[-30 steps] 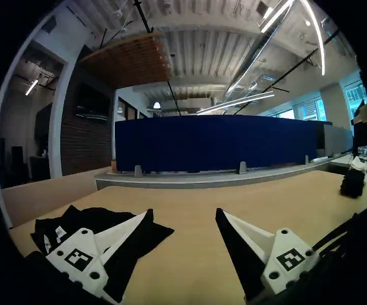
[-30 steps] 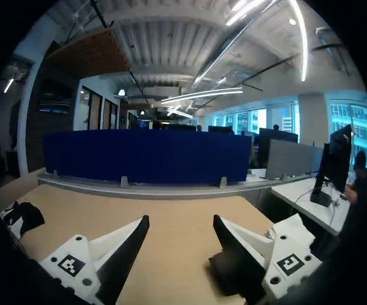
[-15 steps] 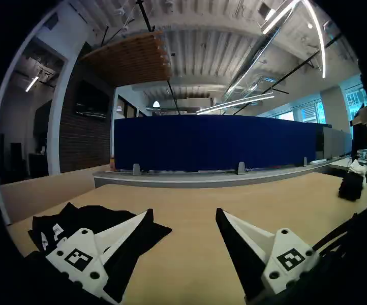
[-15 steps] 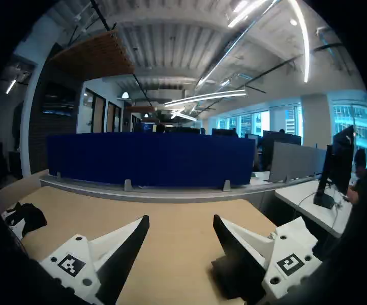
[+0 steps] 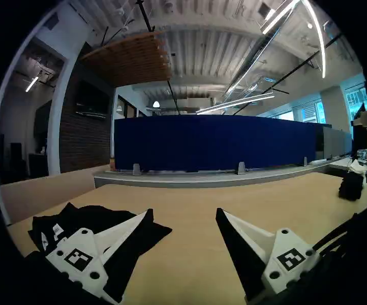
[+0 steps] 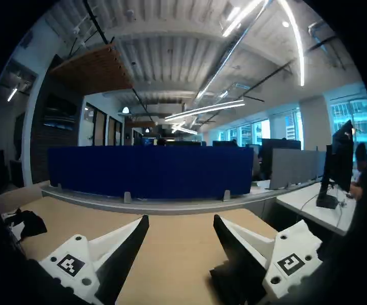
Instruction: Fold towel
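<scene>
A wooden bench [image 5: 199,201] ends at one blue partition [image 5: 209,142]. In the left gripper view, the left claw [image 5: 184,213] is wide open and empty. One crumpled black towel [image 5: 89,216] lies behind one finger, and one dark bundle [image 5: 351,185] sits far off. In the right gripper view, the right claw [image 6: 180,219] is also wide open and empty, with one dark cloth [image 6: 224,277] by a finger.
</scene>
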`<move>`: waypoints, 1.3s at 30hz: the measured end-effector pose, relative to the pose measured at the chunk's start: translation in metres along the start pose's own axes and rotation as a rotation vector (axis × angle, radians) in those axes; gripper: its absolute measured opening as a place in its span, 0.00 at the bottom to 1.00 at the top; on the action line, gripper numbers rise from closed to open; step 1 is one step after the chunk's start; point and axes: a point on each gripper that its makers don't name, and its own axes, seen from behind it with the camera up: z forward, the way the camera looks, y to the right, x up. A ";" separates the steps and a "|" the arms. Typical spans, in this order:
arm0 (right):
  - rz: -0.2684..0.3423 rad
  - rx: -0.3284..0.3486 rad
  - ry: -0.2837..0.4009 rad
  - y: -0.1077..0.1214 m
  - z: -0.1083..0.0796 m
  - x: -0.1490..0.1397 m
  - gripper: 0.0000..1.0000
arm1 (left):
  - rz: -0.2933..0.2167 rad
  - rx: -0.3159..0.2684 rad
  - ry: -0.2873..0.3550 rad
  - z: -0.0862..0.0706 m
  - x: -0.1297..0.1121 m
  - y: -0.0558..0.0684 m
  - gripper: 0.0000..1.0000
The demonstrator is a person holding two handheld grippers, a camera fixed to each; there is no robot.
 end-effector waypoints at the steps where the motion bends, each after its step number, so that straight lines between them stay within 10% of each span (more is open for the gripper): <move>1: 0.008 0.003 0.004 0.001 0.001 -0.004 0.98 | 0.000 0.000 0.000 0.000 0.000 0.000 0.91; 39: 0.136 0.081 -0.006 -0.012 0.026 -0.139 1.00 | 0.000 0.000 0.000 0.002 -0.001 0.000 0.91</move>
